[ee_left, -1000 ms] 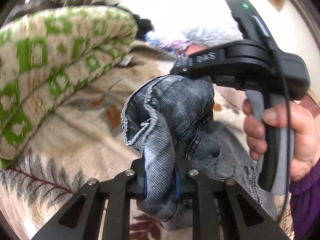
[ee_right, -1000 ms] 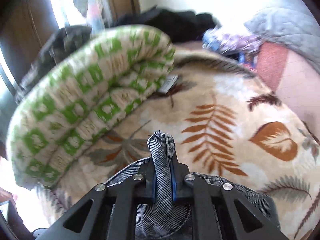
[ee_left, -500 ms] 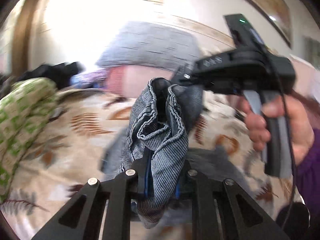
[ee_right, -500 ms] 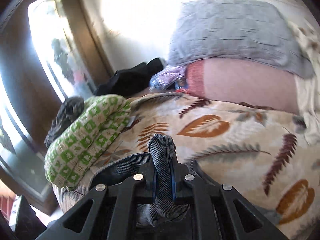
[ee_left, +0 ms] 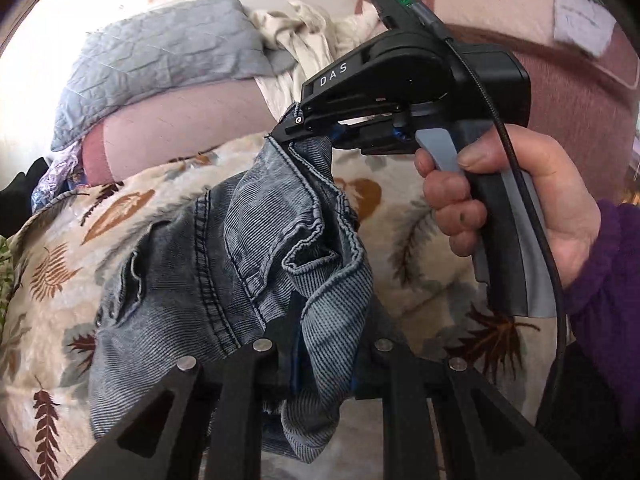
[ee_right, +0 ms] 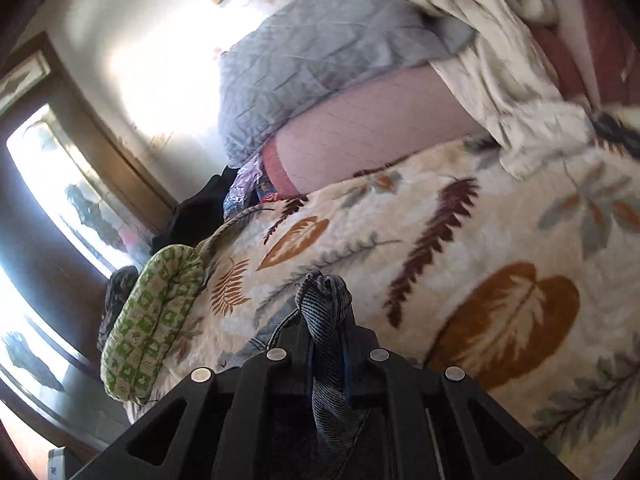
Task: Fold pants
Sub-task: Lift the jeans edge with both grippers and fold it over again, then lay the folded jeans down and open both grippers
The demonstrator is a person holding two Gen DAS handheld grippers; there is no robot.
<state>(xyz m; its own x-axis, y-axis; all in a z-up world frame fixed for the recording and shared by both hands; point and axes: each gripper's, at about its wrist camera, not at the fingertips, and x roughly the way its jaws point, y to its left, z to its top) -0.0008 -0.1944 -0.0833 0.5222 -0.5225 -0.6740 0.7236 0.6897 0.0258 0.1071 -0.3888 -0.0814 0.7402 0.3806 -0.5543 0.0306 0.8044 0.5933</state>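
Pinching denim pants (ee_left: 248, 264) above leaf-print blanket (ee_left: 400, 216), left gripper (ee_left: 320, 360) and right gripper (ee_right: 326, 344) angled downward, right hand (ee_left: 520, 208) squeezing trigger

A bed covered by a cream fleece blanket printed with brown and rust leaves (ee_right: 460, 248) fills the lower right of the right wrist view. On it at lower left lies a rolled green-and-white patterned quilt (ee_right: 148, 320); at top a grey quilted pillow (ee_right: 320, 52) and crumpled cream cloth (ee_right: 500, 80).
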